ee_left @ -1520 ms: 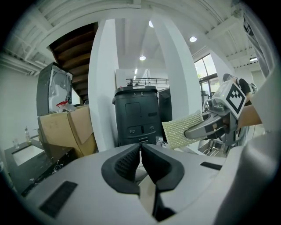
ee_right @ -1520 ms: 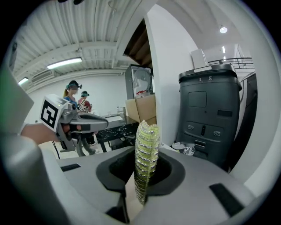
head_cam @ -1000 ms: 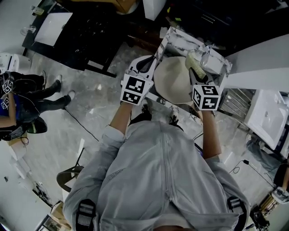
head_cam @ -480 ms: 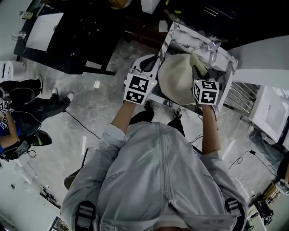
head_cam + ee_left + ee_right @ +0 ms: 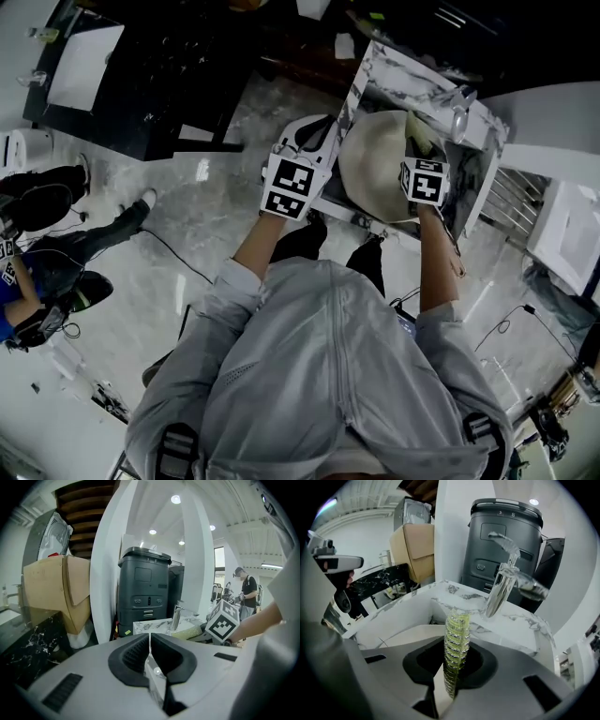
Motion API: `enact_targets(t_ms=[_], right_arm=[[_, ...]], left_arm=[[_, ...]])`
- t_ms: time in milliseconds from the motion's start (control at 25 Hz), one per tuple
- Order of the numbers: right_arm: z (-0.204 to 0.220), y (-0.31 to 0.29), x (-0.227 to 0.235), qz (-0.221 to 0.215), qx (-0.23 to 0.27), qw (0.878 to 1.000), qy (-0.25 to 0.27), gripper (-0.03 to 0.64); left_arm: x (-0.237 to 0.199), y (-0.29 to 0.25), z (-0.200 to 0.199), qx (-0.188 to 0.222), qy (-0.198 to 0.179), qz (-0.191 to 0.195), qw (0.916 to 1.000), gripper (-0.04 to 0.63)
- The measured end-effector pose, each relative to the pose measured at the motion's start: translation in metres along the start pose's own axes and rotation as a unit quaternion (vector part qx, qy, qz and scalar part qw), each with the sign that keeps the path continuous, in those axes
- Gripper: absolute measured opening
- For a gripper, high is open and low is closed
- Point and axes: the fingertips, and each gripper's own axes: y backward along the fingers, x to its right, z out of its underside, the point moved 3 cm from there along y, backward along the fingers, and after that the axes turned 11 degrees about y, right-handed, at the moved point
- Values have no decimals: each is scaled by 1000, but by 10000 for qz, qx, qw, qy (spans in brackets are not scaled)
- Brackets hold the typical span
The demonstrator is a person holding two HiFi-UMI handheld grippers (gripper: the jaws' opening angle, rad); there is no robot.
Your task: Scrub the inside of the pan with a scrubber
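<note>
Left gripper (image 5: 150, 654) jaws clench the pan (image 5: 375, 173). Right gripper (image 5: 452, 667) jaws grasp the scrubber (image 5: 454, 634) near its 1 o'clock rim. Hard strokes could twist the thin-held pan loose.

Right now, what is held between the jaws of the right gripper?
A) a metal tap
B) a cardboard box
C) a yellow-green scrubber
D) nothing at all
C: in the right gripper view, the right gripper has its jaws shut on the ribbed yellow-green scrubber, which stands up between them in front of the tap.
</note>
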Motion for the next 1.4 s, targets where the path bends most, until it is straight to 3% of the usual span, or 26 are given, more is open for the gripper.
enact_targets(t_ms=[560, 960, 1400], right_arm=[[41, -63, 5, 519, -1000, 9924, -497, 86], [39, -97, -19, 238, -1097, 9936, 97, 86], [28, -114, -45, -381, -1156, 9921, 299, 86]], left_arm=[[-23, -13, 22, -254, 66, -19, 9997, 29], [-28, -20, 31, -289, 131, -20, 9995, 29], [-31, -14, 38, -360, 191, -92, 9991, 29]])
